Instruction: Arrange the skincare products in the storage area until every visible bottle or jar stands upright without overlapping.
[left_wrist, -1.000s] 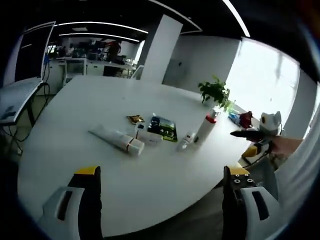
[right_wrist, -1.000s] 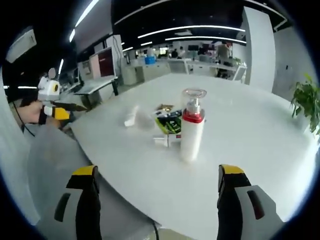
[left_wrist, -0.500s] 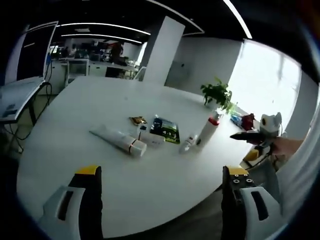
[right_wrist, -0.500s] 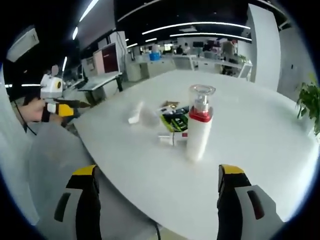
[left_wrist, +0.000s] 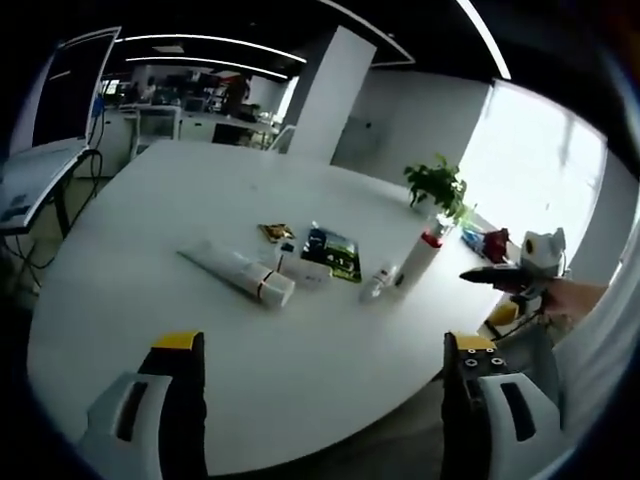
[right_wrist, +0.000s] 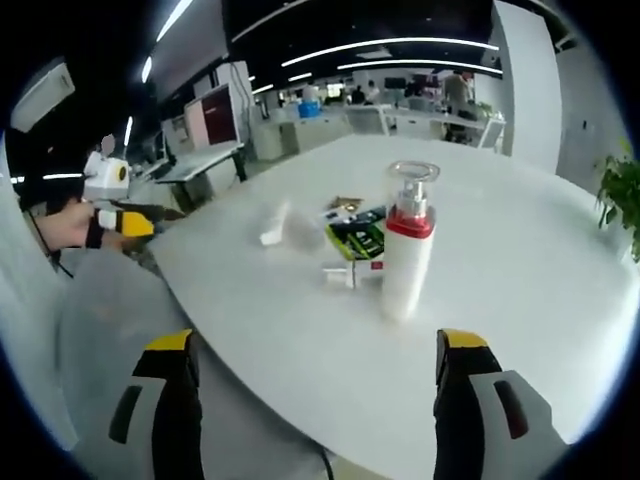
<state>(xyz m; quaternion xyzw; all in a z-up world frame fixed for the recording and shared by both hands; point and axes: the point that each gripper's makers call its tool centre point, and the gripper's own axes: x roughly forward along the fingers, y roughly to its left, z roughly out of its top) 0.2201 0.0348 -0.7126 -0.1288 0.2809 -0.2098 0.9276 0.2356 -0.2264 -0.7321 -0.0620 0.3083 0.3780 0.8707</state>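
Note:
On a round white table (left_wrist: 150, 330) stands a white pump bottle (right_wrist: 405, 250) with a red collar and clear cap, upright; the same pump bottle (left_wrist: 418, 258) appears small in the left gripper view. A long white tube (left_wrist: 238, 273) lies on its side. A small white bottle (left_wrist: 377, 283) lies beside the pump bottle, its red-banded end (right_wrist: 350, 273) toward me. A green-black packet (left_wrist: 330, 253) and a small brown sachet (left_wrist: 273, 233) lie flat. My left gripper (left_wrist: 320, 400) is open, short of the table edge. My right gripper (right_wrist: 312, 400) is open, facing the pump bottle.
A potted plant (left_wrist: 437, 186) stands at the table's far side, with small coloured items (left_wrist: 482, 238) beside it. The other gripper (left_wrist: 520, 268), in a person's hand, enters from the right. Desks and monitors (right_wrist: 215, 125) fill the office behind. A white pillar (left_wrist: 320, 95) rises beyond the table.
Both cameras drifted slightly; the pump bottle sits a little nearer and more to the right in the right gripper view. Nothing on the table has moved.

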